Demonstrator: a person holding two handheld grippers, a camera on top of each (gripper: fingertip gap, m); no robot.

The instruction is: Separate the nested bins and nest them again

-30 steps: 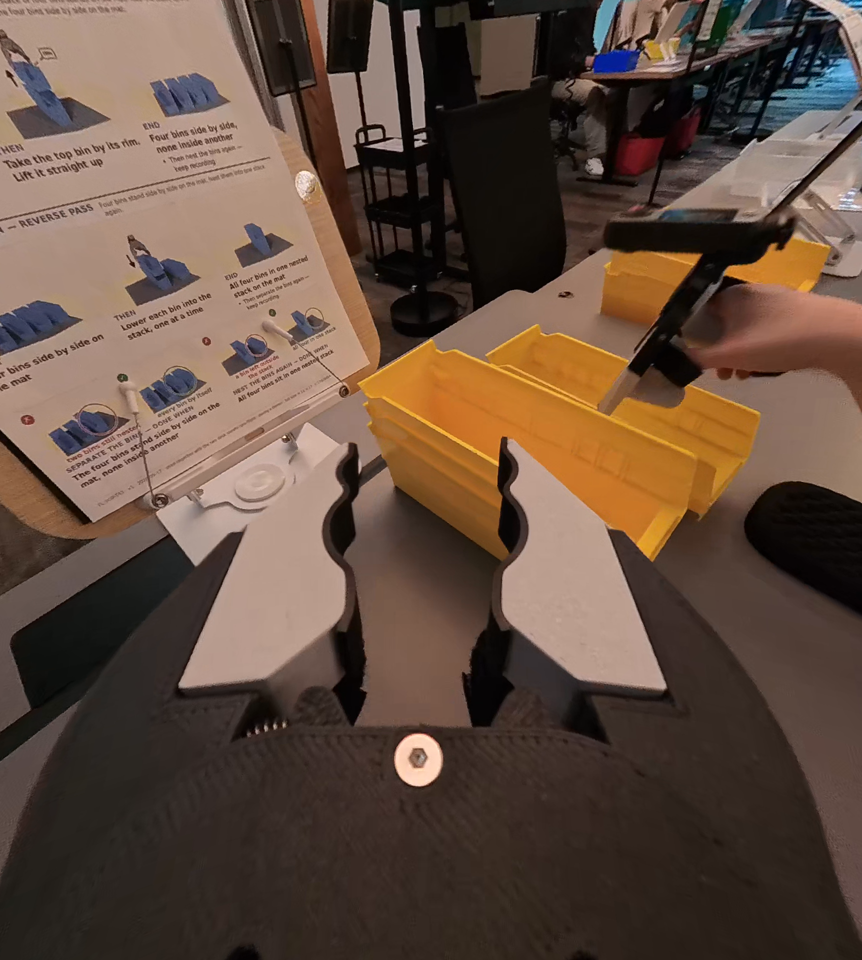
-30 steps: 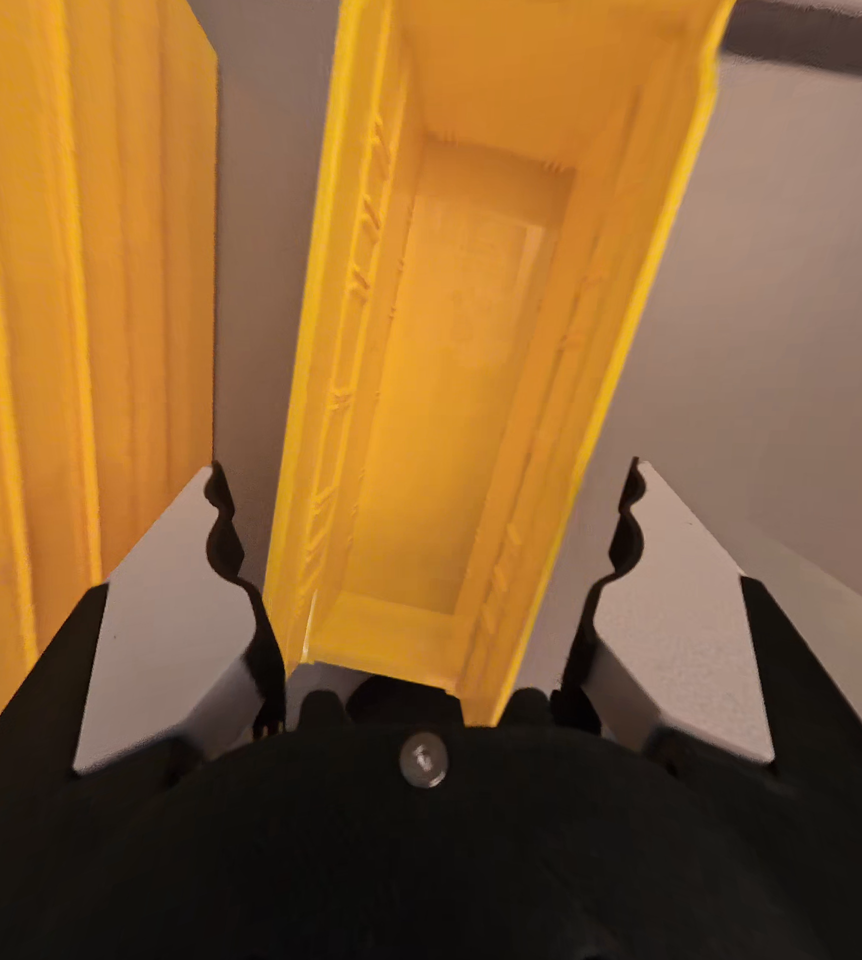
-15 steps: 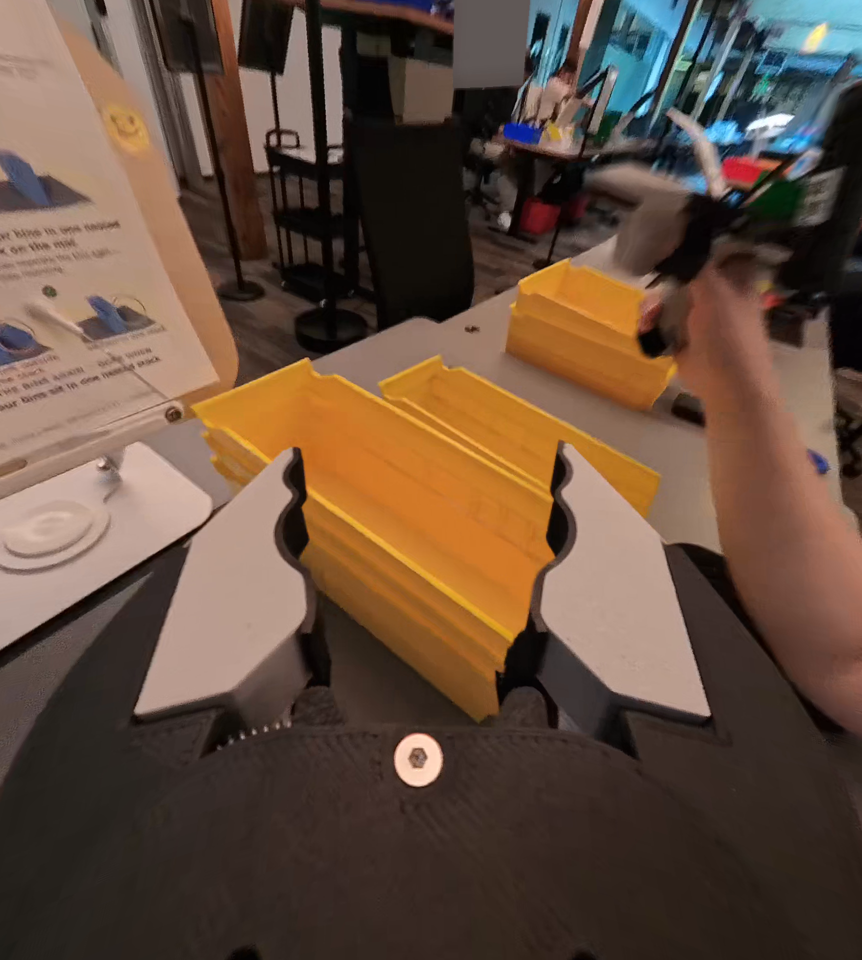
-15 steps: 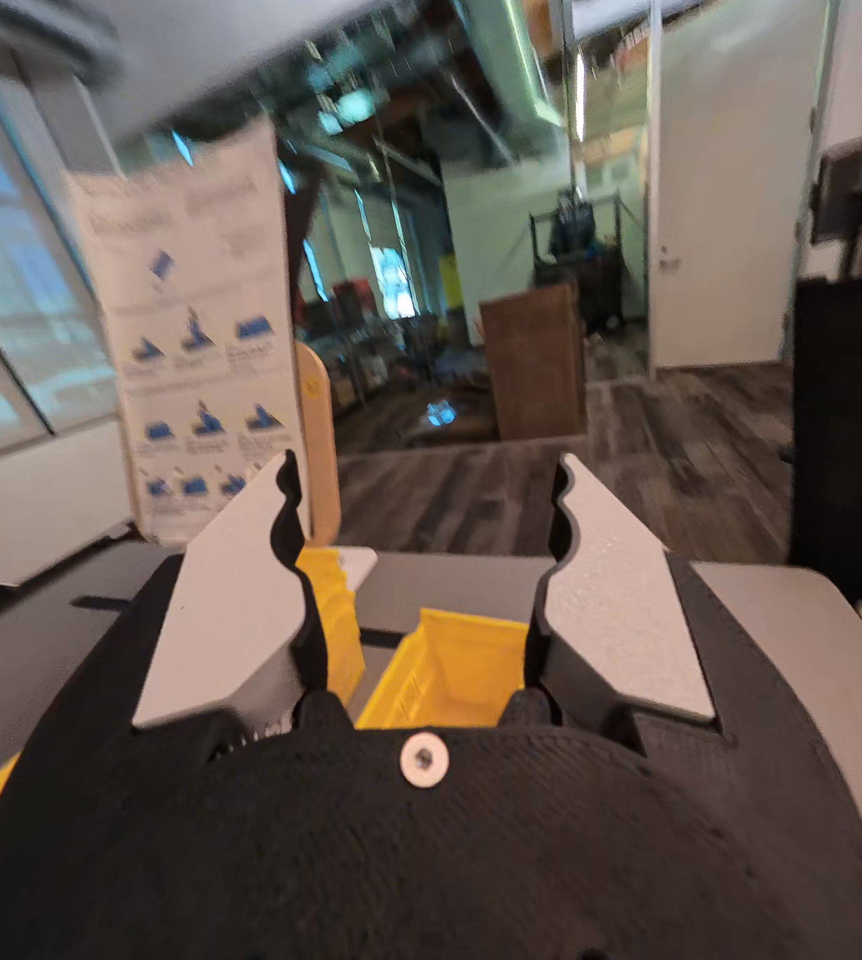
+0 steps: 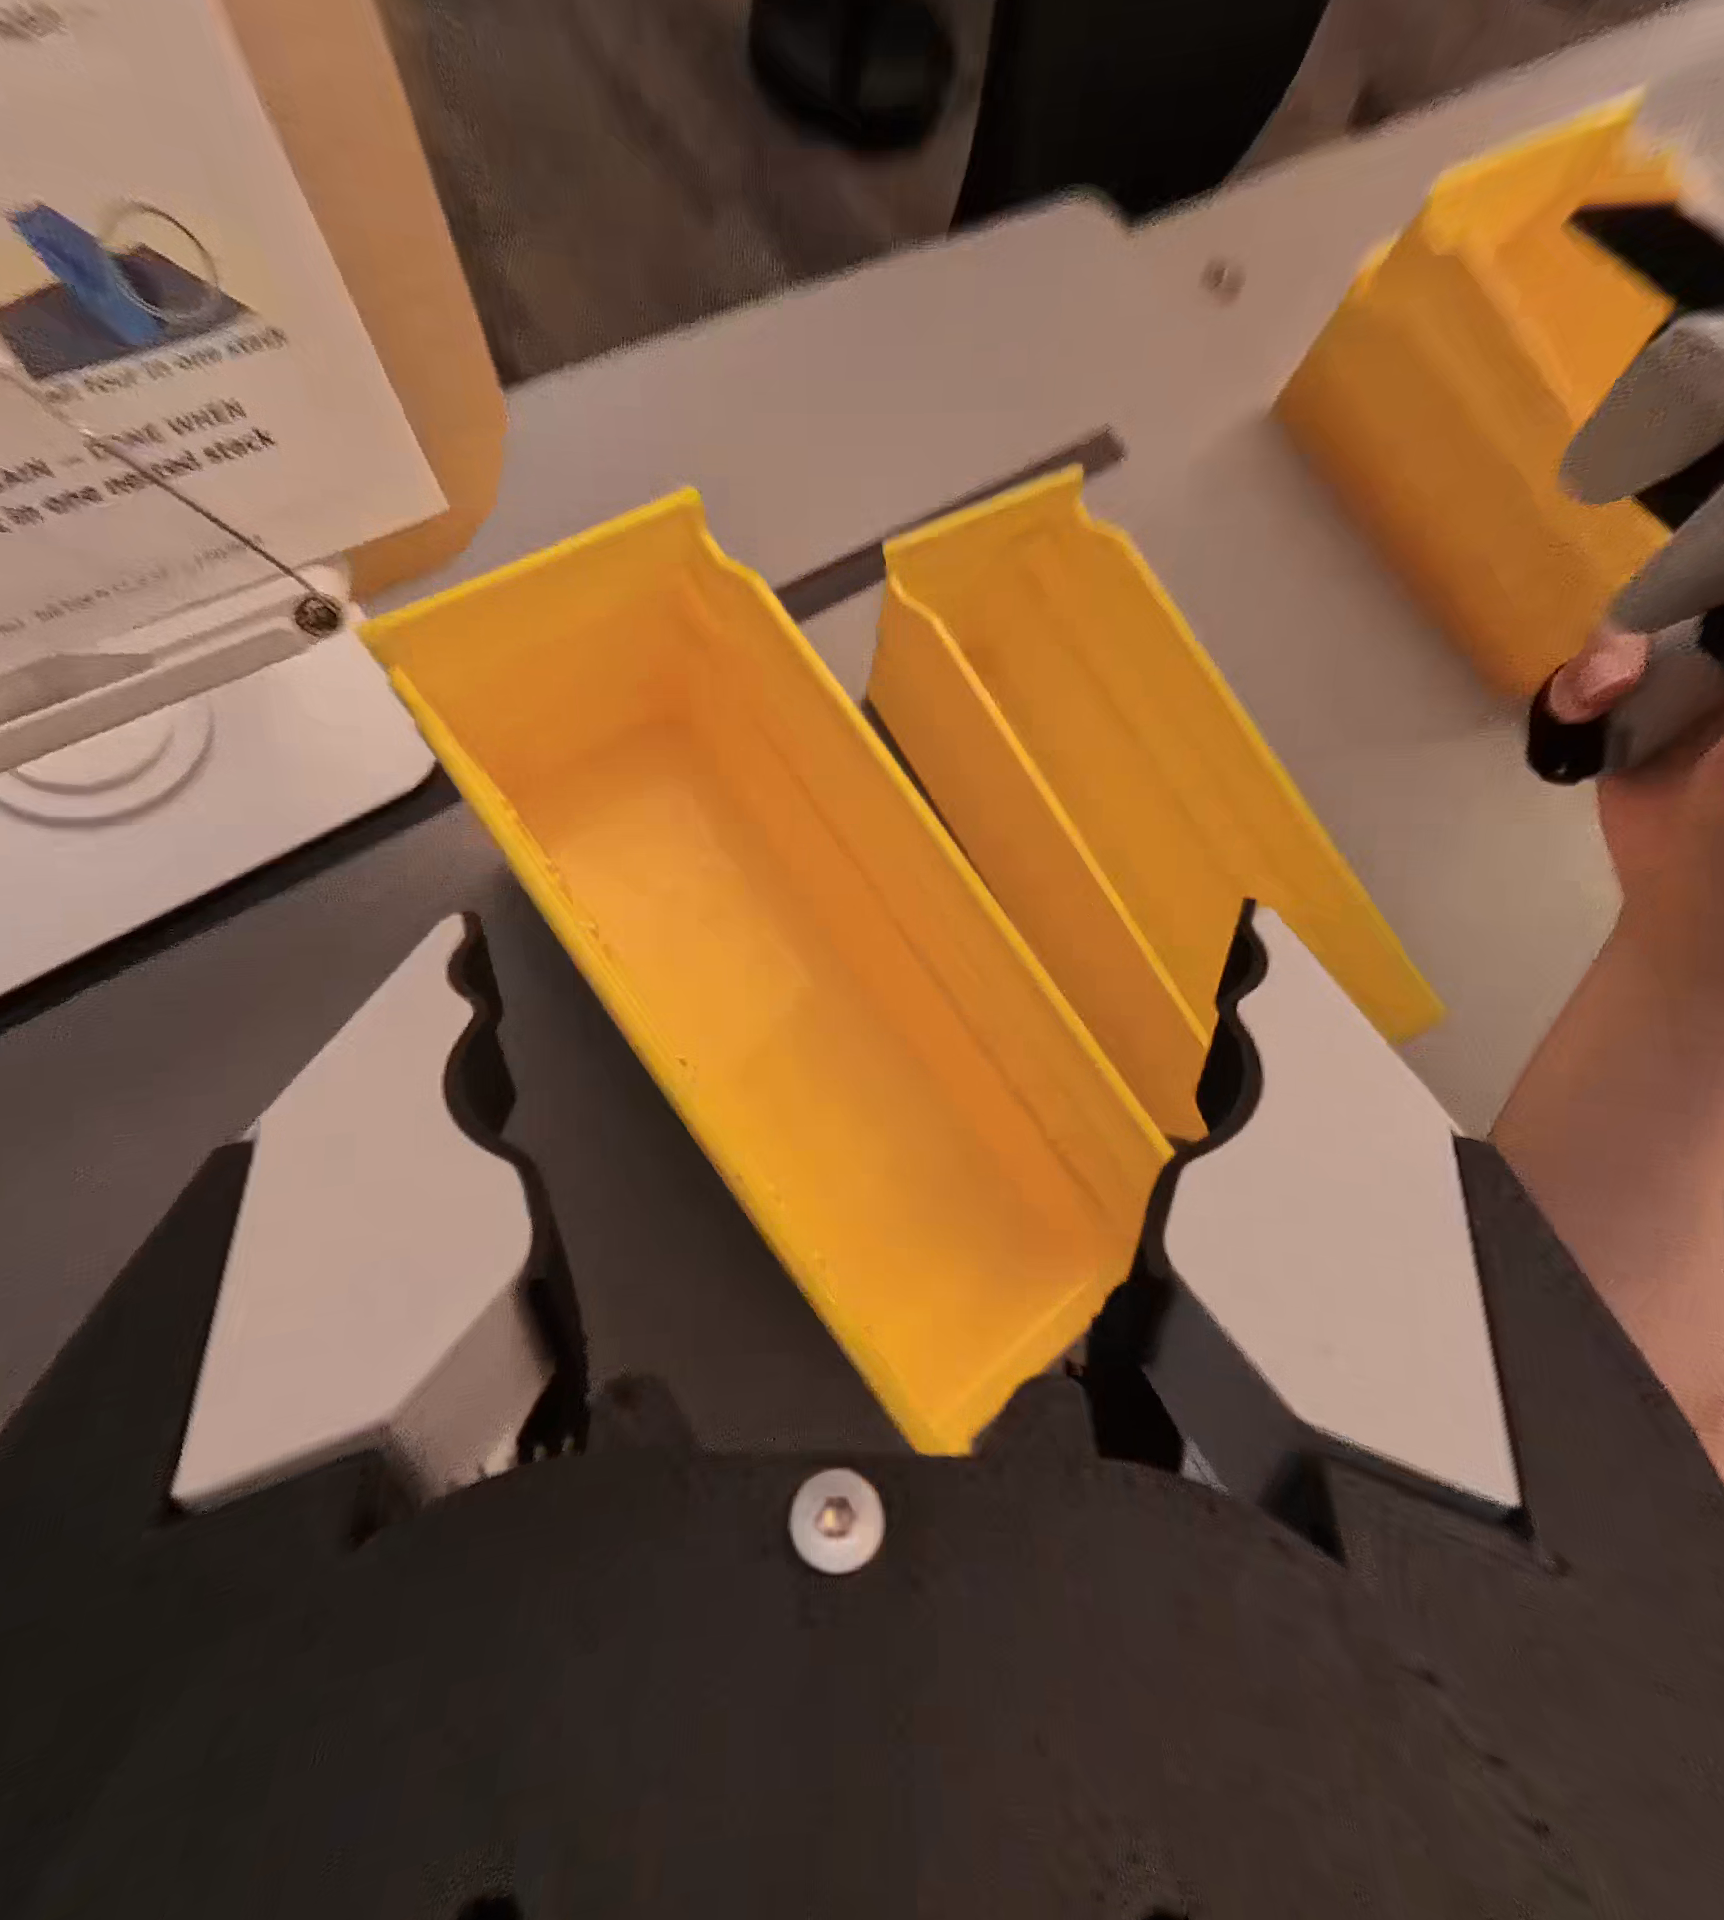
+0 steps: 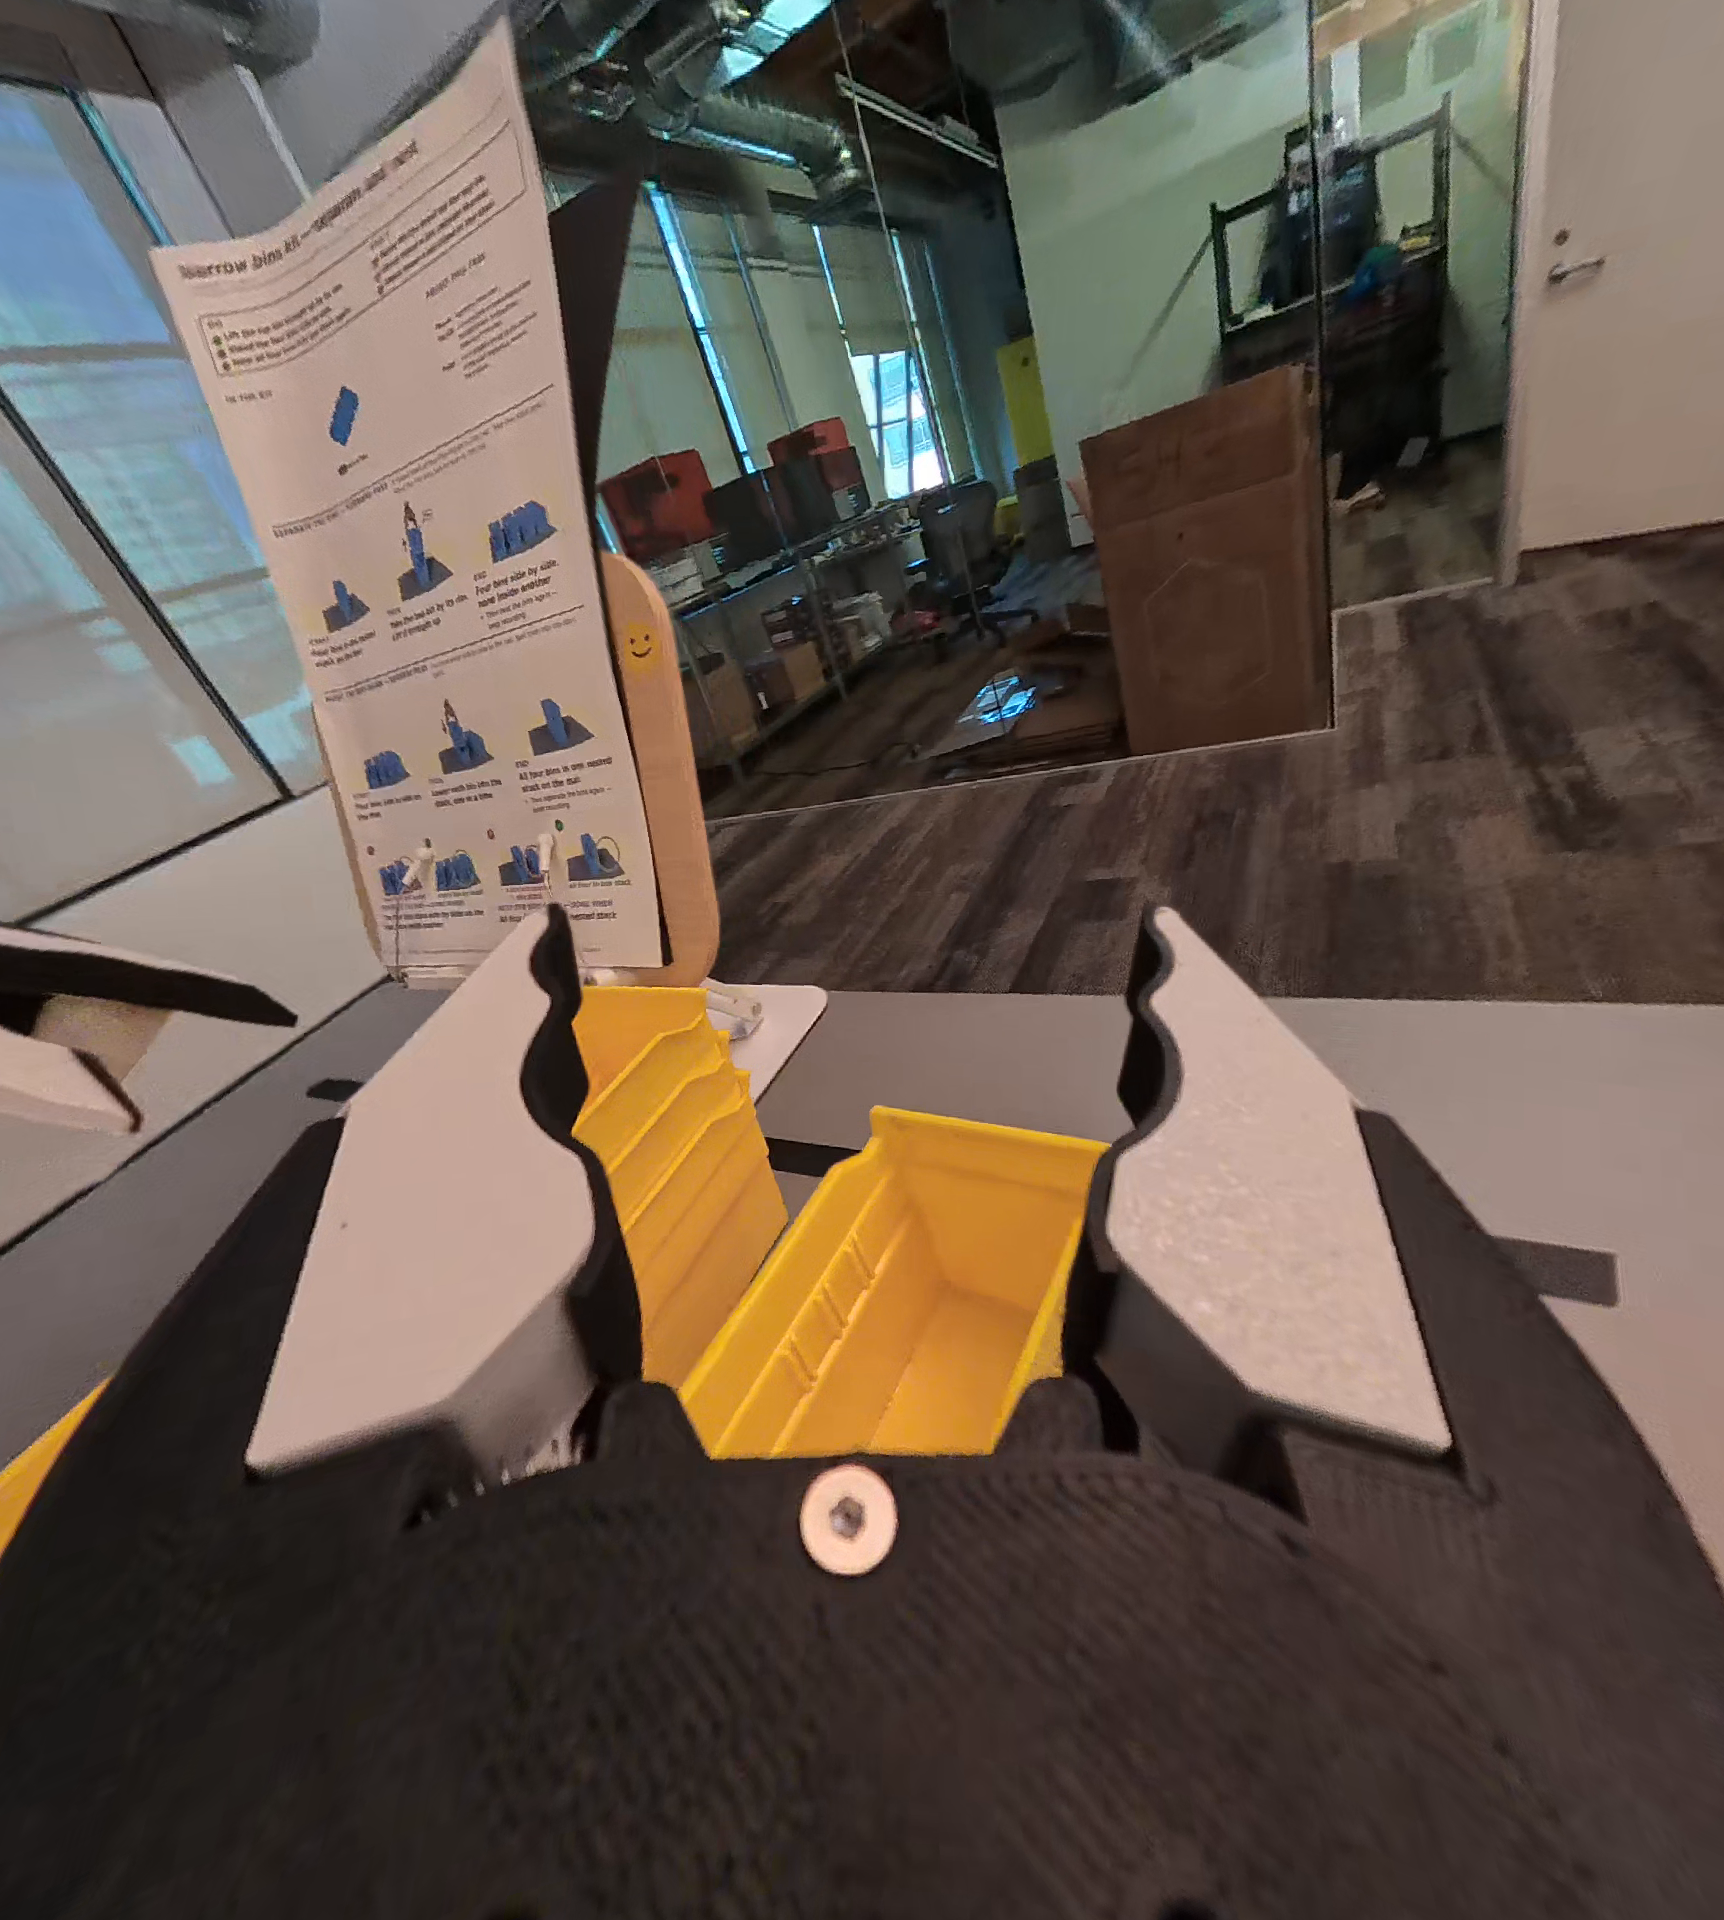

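While your left claw (image 5: 858,1039) hangs wide apart over the stack of yellow bins (image 5: 785,935) on the table (image 5: 941,343), one lone bin (image 5: 1097,748) sits beside it. Your right claw (image 6: 847,1029) is apart too, holding nothing. Next, pinch the top bin's rim and lift.

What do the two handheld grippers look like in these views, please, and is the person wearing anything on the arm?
Each gripper, left and right, has a textured black body, one silver hex bolt at its centre, and two pale grey wedge fingers with wavy black inner pads. No cables show. The person's forearm is bare, with no sleeve visible.
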